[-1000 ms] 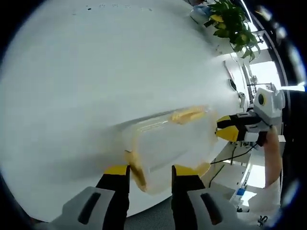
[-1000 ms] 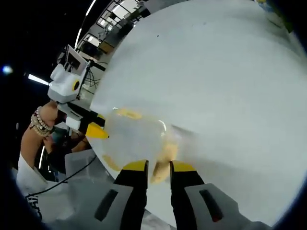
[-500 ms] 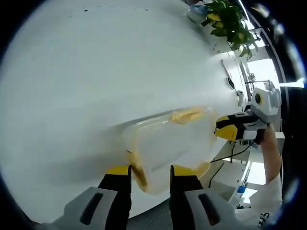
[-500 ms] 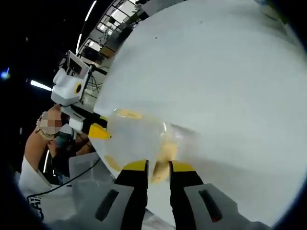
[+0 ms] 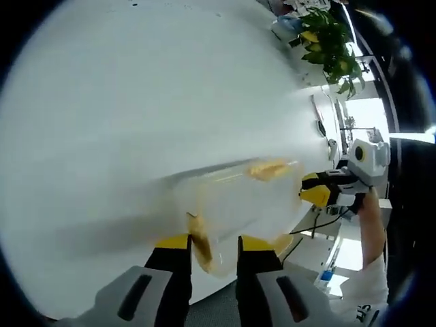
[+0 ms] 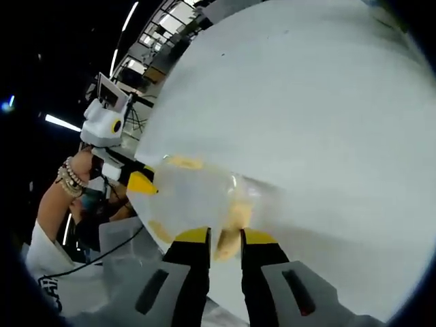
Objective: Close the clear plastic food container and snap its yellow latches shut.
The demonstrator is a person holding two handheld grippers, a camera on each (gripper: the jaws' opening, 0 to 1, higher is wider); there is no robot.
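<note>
The left gripper (image 5: 212,242) has narrowed on a latch (image 5: 199,235) of the container (image 5: 242,204) on the table (image 5: 136,102), the right gripper (image 6: 223,237) still pinches another latch (image 6: 230,228), and a plant (image 5: 327,41) shows in the left gripper view.

Hidden and unclear parts

In the left gripper view the clear container (image 5: 238,204) is motion-blurred, its lid edges indistinct; the left gripper (image 5: 212,240) covers its near rim. In the right gripper view the right gripper (image 6: 223,235) hides part of a yellow latch (image 6: 231,225). Whether any latch is snapped cannot be told.
</note>
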